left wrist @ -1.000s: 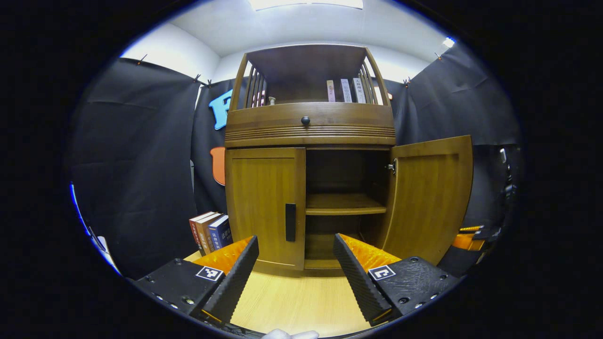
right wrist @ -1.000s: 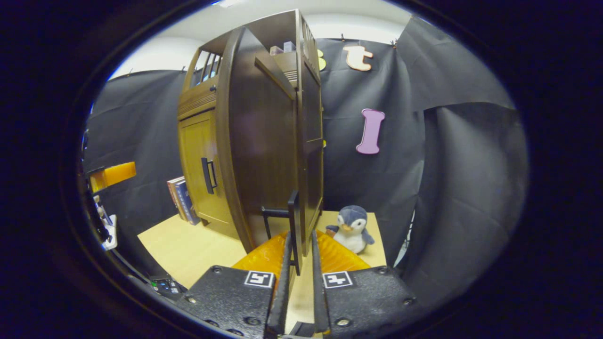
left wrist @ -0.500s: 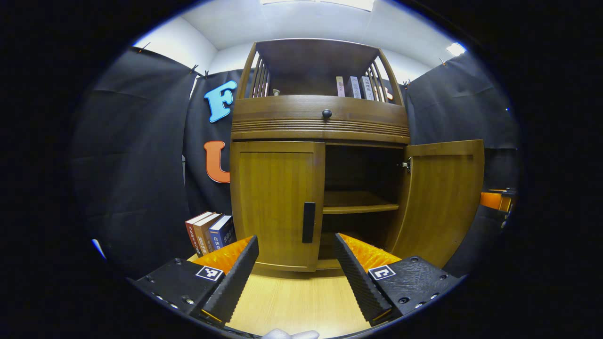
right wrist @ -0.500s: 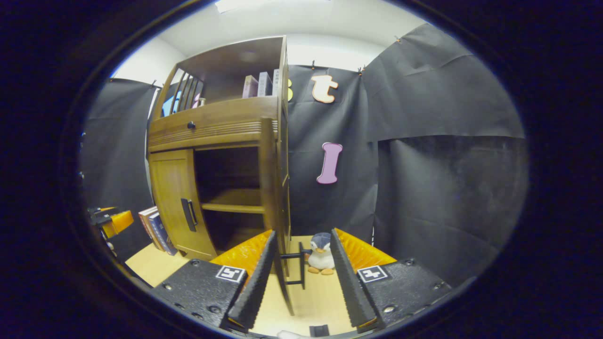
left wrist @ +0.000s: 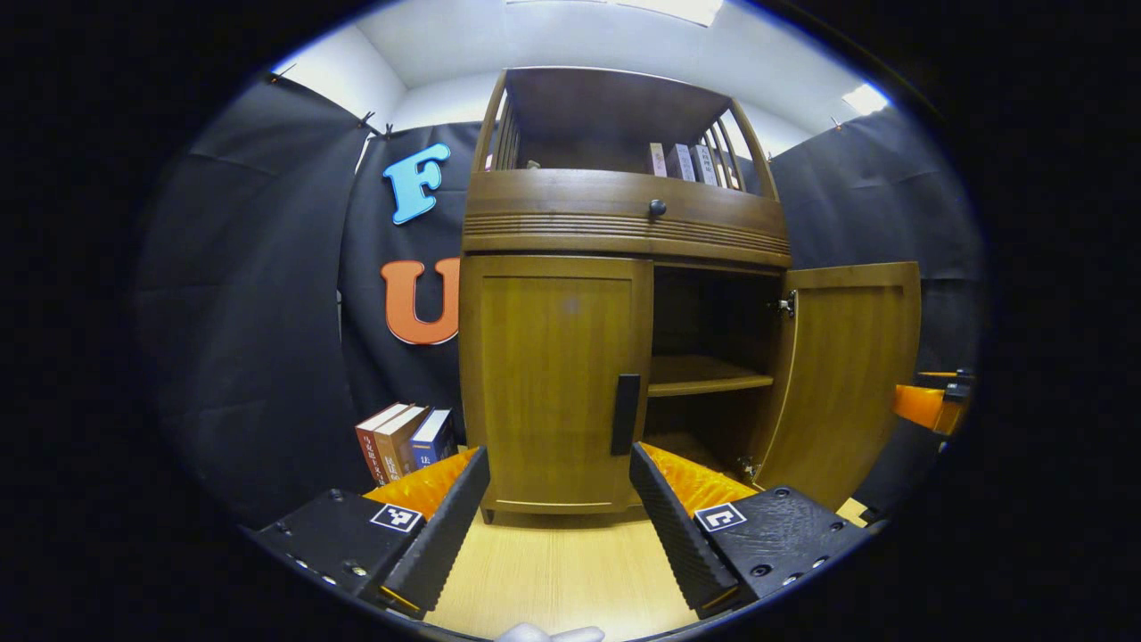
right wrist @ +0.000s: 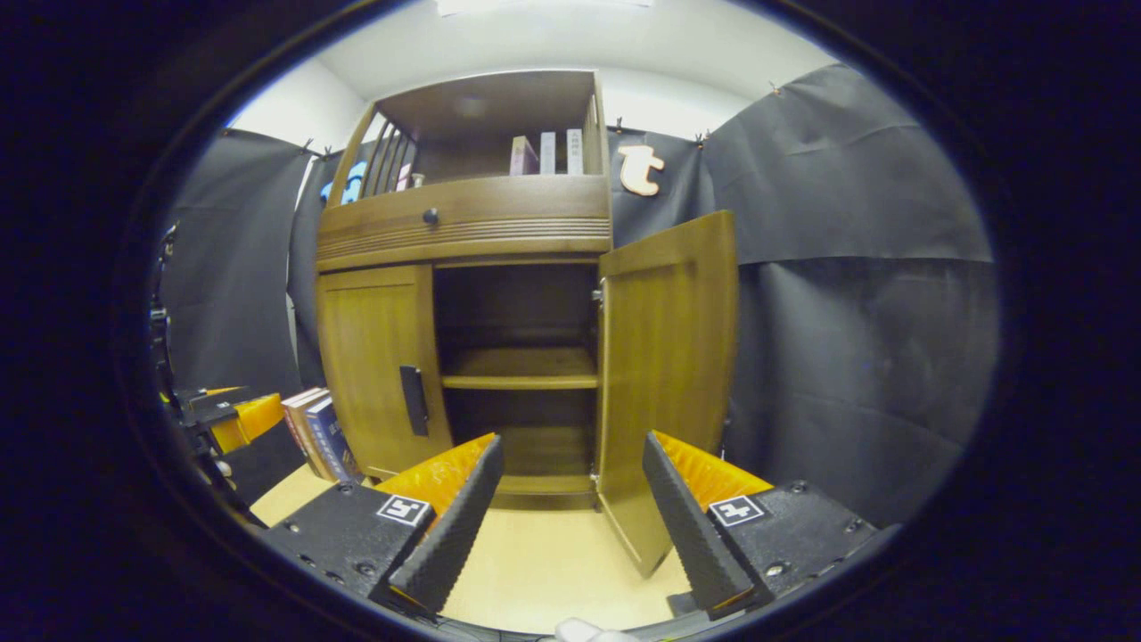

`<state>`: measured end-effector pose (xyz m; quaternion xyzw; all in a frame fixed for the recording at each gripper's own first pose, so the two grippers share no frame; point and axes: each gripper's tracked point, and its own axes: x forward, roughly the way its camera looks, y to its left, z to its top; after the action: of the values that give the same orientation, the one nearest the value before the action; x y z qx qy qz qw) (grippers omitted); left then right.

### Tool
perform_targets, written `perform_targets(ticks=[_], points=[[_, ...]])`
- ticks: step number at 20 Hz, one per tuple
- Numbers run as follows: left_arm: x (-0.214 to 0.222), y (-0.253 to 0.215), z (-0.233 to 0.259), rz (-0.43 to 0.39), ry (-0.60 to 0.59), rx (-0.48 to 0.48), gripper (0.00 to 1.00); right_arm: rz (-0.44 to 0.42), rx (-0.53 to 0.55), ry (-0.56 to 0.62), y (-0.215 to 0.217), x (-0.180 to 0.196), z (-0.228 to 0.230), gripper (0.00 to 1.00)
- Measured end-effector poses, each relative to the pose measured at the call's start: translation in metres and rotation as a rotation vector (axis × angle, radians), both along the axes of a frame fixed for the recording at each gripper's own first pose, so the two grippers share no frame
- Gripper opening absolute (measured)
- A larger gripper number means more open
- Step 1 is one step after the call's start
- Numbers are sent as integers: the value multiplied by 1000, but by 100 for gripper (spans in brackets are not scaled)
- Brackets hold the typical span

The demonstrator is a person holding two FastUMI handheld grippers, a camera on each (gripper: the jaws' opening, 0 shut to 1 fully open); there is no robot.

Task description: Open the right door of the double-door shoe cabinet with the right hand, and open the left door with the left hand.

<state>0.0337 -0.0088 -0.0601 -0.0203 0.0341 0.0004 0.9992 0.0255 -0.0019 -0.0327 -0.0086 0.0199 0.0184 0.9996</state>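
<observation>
The brown wooden shoe cabinet [left wrist: 624, 227] stands on a light wooden table. Its right door [left wrist: 847, 374] [right wrist: 664, 374] is swung wide open, showing dark shelves [right wrist: 521, 367] inside. The left door [left wrist: 553, 383] [right wrist: 374, 366] is closed, with a black vertical handle [left wrist: 625, 415] [right wrist: 413, 400] at its inner edge. My left gripper [left wrist: 557, 517] is open, a short way in front of the left door, the handle just above its right finger. My right gripper [right wrist: 570, 517] is open, back from the open right door's edge, holding nothing.
Several books [left wrist: 401, 441] stand left of the cabinet, more on its top shelf [left wrist: 682, 162]. A drawer with a round knob [left wrist: 657, 208] runs above the doors. The other gripper's orange part [left wrist: 923, 403] shows past the right door. Black cloth walls surround the table [left wrist: 562, 580].
My right gripper let go of the right door's handle, opened and drew back, with the door left wide open. My left gripper moved closer to the left door.
</observation>
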Motion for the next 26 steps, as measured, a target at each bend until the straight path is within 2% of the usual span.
perform_targets(ticks=[1, 2, 5, 6, 7, 8, 9, 13, 17, 23, 26], points=[[2, 0, -5, -7, 9, -4, 100, 8, 3, 10, 11, -2, -5, 100], [8, 1, -6, -13, 3, 5, 95, 18, 9, 16, 19, -3, -6, 99], [33, -1, -12, -24, -13, 27, 95, 14, 6, 30, 26, 0, -3, 99], [46, -7, -13, -38, -21, 16, 95, 3, -12, 35, 26, 2, -1, 100], [59, -15, -13, -54, -27, 4, 100, -8, -27, 35, 24, 3, 3, 100], [73, -24, -13, -71, -37, -3, 100, -13, -35, 34, 24, 3, 7, 100], [88, -33, -12, -87, -44, -8, 95, -18, -40, 33, 25, 3, 10, 99], [147, -65, -20, -134, -52, -24, 95, -58, -65, 53, 21, 3, 11, 100], [201, -79, -34, -138, -45, -21, 95, -97, -75, 91, 14, 1, 3, 99], [245, -80, -44, -116, -31, -20, 95, -146, -90, 149, -3, 1, -11, 100], [255, -82, -53, -117, -9, -26, 78, -144, -79, 170, -2, 2, -16, 99]])
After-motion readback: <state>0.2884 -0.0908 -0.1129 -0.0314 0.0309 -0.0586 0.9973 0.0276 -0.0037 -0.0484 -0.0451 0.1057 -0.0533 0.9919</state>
